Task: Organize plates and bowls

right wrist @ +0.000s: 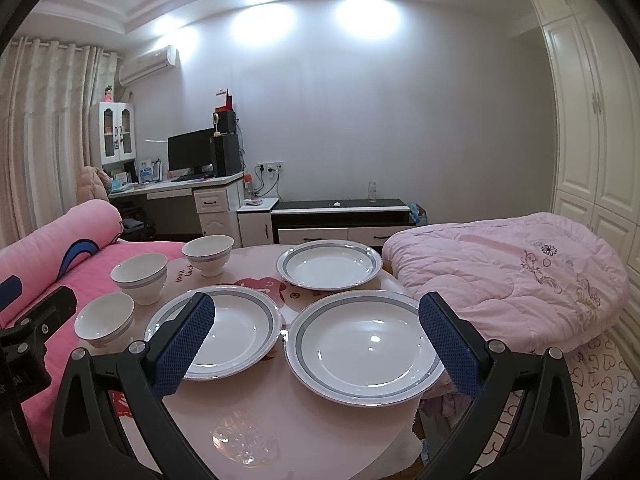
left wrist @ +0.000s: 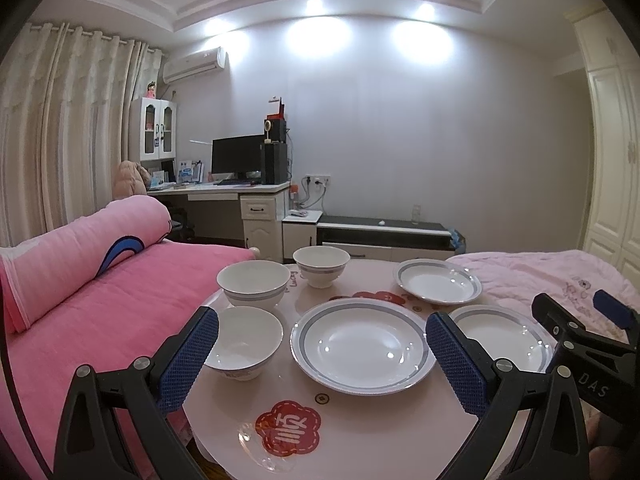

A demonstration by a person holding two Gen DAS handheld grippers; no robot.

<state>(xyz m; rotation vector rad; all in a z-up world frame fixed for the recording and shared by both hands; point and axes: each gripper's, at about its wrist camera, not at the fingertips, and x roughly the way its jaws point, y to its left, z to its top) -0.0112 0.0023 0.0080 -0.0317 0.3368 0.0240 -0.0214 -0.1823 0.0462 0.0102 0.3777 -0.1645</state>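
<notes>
Sitting empty: bowls (left wrist: pixel 253 283), plates (left wrist: pixel 363 346)

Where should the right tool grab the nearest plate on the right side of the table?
Take the near-right plate by its raised rim at the near edge, which overhangs the round table, one finger above and one below. The right tool is open, holding nothing.

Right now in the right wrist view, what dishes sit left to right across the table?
Near bowl → middle bowl → far bowl → near-left plate → far plate → near-right plate.
</notes>
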